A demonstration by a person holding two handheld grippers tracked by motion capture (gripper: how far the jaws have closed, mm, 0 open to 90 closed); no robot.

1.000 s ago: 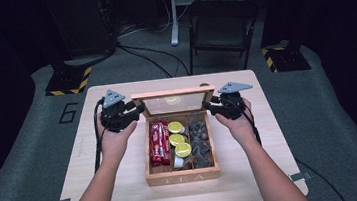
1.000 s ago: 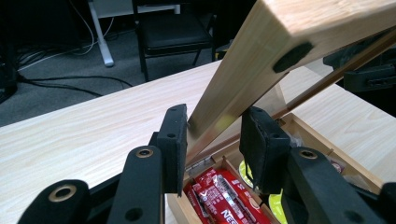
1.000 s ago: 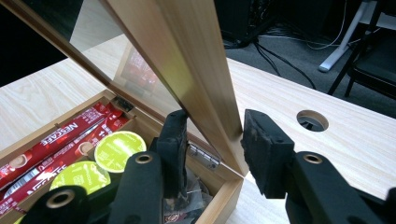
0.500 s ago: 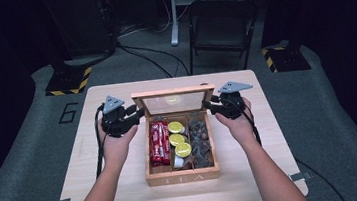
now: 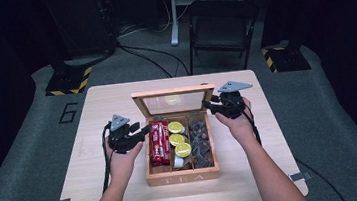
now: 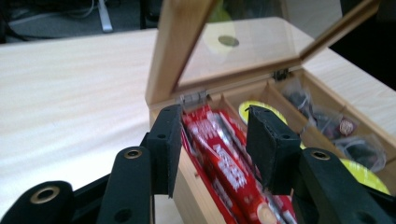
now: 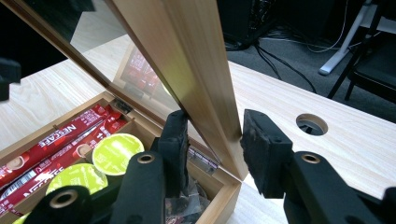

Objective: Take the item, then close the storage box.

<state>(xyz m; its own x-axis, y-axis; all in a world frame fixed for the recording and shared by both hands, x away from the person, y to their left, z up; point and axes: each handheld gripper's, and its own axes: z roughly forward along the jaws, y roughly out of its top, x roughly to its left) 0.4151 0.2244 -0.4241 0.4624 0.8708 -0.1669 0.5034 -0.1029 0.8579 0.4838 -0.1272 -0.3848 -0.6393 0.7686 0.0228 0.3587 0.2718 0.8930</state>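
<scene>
A wooden tea box stands open on the table, its glass lid upright. It holds red sachets, yellow-green capsules and dark tea bags. My left gripper is low at the box's left side. In the left gripper view the left gripper straddles the left wall and the red sachets. Its jaws have just been opening and do not press on them. My right gripper is at the lid's right edge. In the right gripper view the right gripper is shut on the lid frame.
The light wooden table has a round cable hole behind the box. A folding chair and cables stand on the floor beyond the far edge. Bare tabletop lies on both sides of the box.
My left gripper has left the lid's left corner and dropped down beside the box's left wall, its jaws wider. The right gripper and the lid have stayed put.
</scene>
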